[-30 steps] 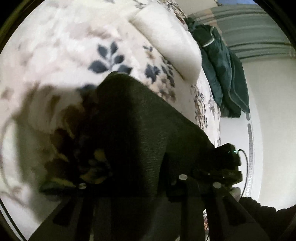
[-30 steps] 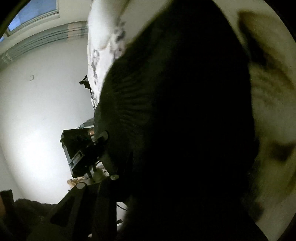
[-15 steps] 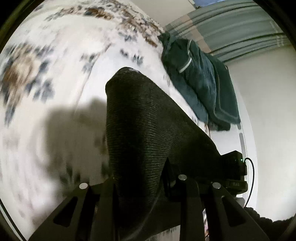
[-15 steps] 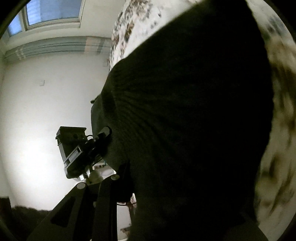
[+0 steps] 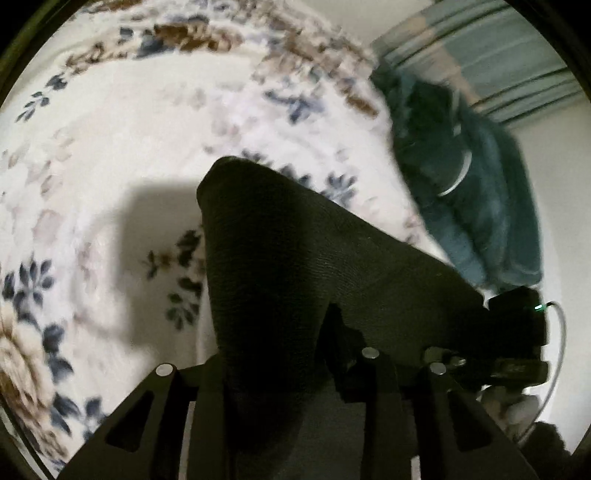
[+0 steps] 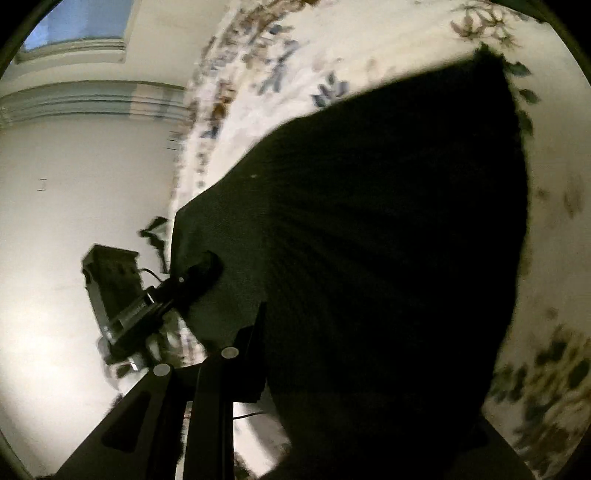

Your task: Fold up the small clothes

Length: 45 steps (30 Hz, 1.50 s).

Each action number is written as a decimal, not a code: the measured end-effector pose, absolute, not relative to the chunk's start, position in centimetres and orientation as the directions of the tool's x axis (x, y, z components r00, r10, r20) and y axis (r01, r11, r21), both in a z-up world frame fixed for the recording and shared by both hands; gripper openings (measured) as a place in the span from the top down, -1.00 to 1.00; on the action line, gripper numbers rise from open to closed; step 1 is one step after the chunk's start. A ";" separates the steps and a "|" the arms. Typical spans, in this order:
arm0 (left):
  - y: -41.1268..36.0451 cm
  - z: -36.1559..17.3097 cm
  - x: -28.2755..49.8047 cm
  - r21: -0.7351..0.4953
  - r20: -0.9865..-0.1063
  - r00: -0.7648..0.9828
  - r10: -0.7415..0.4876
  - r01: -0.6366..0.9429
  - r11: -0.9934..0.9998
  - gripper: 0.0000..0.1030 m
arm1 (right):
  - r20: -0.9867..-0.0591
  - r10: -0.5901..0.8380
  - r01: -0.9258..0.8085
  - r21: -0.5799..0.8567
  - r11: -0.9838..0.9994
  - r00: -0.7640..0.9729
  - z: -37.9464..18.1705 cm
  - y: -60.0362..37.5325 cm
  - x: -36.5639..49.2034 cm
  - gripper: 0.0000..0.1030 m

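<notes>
A dark knitted garment (image 5: pixel 295 266) hangs stretched between my two grippers above a white floral bedspread (image 5: pixel 110 147). My left gripper (image 5: pixel 291 373) is shut on one edge of it; the cloth drapes over and between its fingers. In the right wrist view the same garment (image 6: pixel 388 240) fills most of the frame. My right gripper (image 6: pixel 280 369) is shut on its other edge, and its right finger is hidden under the cloth. Each view shows the other gripper: the right one (image 5: pixel 517 339) at the garment's far corner, the left one (image 6: pixel 155 299) likewise.
A dark green jacket (image 5: pixel 469 184) lies on the bed's far right edge. Beyond the bed are a white wall (image 6: pixel 55 258), a striped cornice and a window (image 6: pixel 85 22).
Both grippers have lifted and carried the garment across the bed. The white pillow seen a second ago has left the left wrist view, and the green jacket has come closer.
</notes>
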<state>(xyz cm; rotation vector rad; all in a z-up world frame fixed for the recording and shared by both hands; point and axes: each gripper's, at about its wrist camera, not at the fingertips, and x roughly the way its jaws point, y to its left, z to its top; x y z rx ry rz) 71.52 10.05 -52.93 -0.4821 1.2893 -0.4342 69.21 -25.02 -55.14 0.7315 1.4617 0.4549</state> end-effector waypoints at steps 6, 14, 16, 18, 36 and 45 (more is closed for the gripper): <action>9.6 -52.3 70.6 -0.462 -0.856 0.240 -0.458 0.042 0.886 -0.04 | -0.889 0.455 0.114 0.459 0.881 0.061 -53.0 -26.5 68.2 -0.08; 8.1 -48.5 65.7 -0.176 -0.916 0.362 -0.171 0.019 0.984 -1.00 | -0.989 -0.006 0.142 0.015 0.990 0.150 -47.9 -25.8 62.4 -1.00; 7.5 -46.9 63.9 -0.125 -0.914 0.386 -0.122 0.017 0.992 -1.00 | -0.981 -0.095 0.143 -0.070 0.987 0.172 -45.9 -26.5 59.8 -1.00; 7.0 -45.5 62.4 -0.098 -0.911 0.400 -0.096 0.014 0.995 -1.00 | -0.972 -0.131 0.146 -0.103 0.984 0.196 -44.4 -26.1 58.1 -1.00; 4.6 -24.3 44.9 -0.036 -0.816 0.577 -0.045 0.027 0.999 -1.00 | -0.858 -0.254 0.200 -0.181 0.963 0.446 -18.9 -22.2 39.8 -1.00; 4.7 -14.8 35.8 -0.017 -0.751 0.660 -0.028 0.024 1.000 -1.00 | -0.769 -0.258 0.217 -0.159 0.963 0.584 -5.6 -21.0 28.2 -1.00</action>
